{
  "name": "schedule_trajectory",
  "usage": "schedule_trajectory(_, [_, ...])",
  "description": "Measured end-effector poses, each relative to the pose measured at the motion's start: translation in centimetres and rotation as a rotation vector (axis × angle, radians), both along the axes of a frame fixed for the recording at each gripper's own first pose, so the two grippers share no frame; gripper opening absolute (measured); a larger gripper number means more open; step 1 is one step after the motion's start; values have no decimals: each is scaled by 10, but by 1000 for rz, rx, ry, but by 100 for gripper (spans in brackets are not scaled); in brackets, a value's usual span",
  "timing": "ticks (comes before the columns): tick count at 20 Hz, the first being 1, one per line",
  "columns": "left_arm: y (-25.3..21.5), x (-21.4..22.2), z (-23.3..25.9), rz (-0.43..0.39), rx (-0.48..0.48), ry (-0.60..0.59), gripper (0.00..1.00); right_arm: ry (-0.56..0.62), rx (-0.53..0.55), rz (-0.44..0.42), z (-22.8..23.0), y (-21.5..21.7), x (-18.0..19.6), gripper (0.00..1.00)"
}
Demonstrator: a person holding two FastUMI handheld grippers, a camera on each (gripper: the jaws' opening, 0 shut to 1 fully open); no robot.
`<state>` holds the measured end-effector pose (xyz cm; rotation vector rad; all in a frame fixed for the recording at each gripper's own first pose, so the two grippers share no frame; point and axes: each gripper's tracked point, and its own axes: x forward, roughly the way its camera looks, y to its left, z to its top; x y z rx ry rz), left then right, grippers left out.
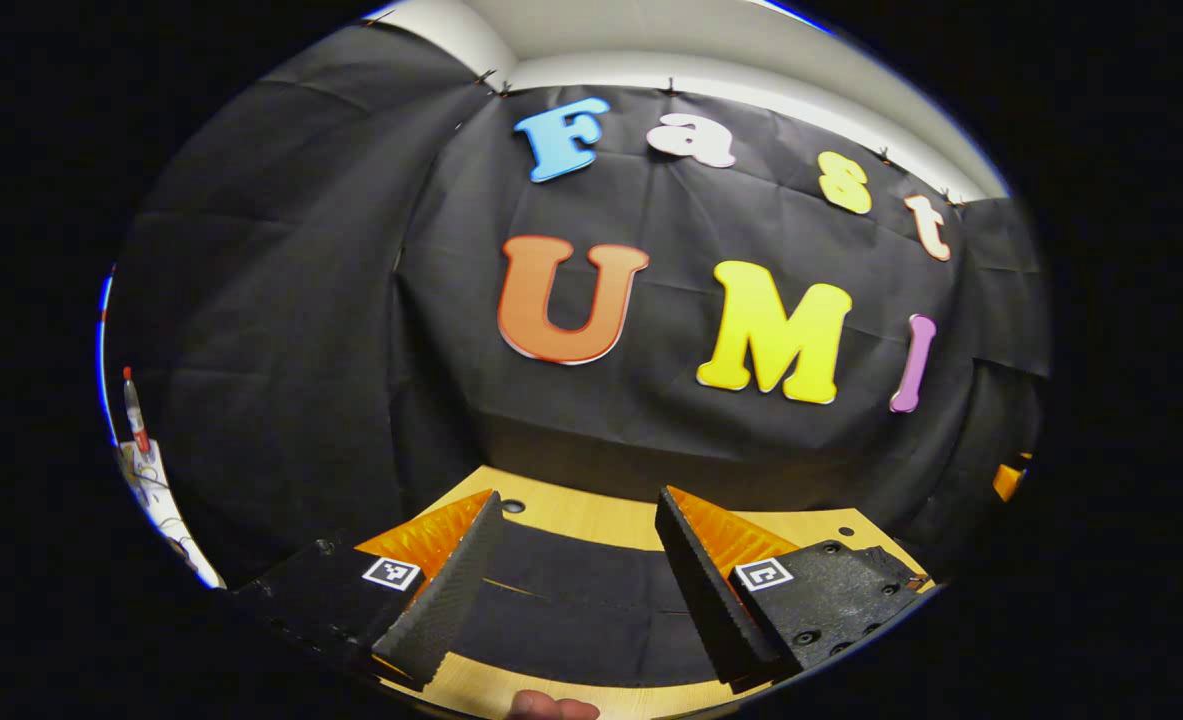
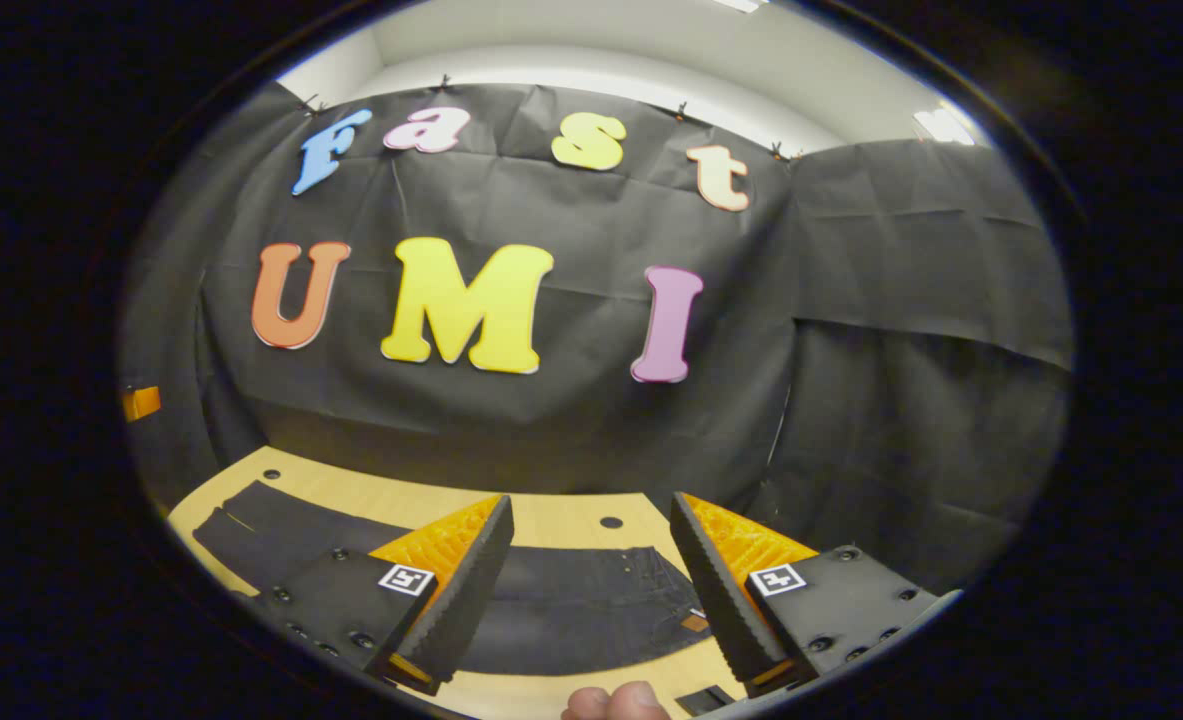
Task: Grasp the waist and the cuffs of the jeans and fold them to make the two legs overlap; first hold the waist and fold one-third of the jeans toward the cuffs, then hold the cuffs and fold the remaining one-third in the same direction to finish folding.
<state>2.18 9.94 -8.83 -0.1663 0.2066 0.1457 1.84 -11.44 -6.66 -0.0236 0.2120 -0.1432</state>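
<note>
**Jeans flat on the table, both grippers open above them**

Jeans lie spread on the wooden table, dark denim running across it in front of you. In the right gripper view the waist end sits between your fingers, with what looks like a small tan patch near the band, and the legs trail away to the left. In the left gripper view the cloth shows as a flat dark band with a faint seam line, probably the leg part; the cuffs themselves cannot be made out.

Expect denim to be soft but fairly heavy and thick: it should drape and drag when lifted, and hold a crease once laid down. I'd judge it not slippery or fragile. Take the waist at the band, where the layers are stiffest, and the legs at the hem, pinching through the full thickness so no layer slips free.

Your left gripper and right gripper both have jaws wide apart, holding nothing, poised over the cloth. A fingertip shows at the bottom edge.

No containers are visible; the table has a few small round holes in it.
</note>
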Motion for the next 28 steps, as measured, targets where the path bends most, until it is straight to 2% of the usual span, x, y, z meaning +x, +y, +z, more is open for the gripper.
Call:
schedule_trajectory(3, [44,3,-48,122,-149,125,99,133,52,-40,-49,-51,12,98])
schedule_trajectory(5, [71,-6,-87,236,-302,203,99,235,106,-79,-87,-83,20,98])
schedule_trajectory(8, [107,-17,-148,433,-561,321,99,413,256,-137,-154,-119,29,99])
schedule_trajectory(11, [108,-36,-204,607,-824,404,99,569,410,-216,-212,-143,31,99])
schedule_trajectory(14, [95,-50,-235,711,-968,460,100,686,516,-291,-258,-162,32,100])
schedule_trajectory(16, [85,-57,-242,759,-1017,475,99,734,593,-344,-274,-170,34,99])
schedule_trajectory(19, [92,-57,-249,790,-1034,498,99,783,653,-394,-291,-177,41,98])
schedule_trajectory(21, [91,-50,-255,808,-1040,508,99,807,664,-403,-301,-177,47,98])
schedule_trajectory(28, [91,-37,-263,813,-954,566,99,897,646,-472,-341,-189,44,98])
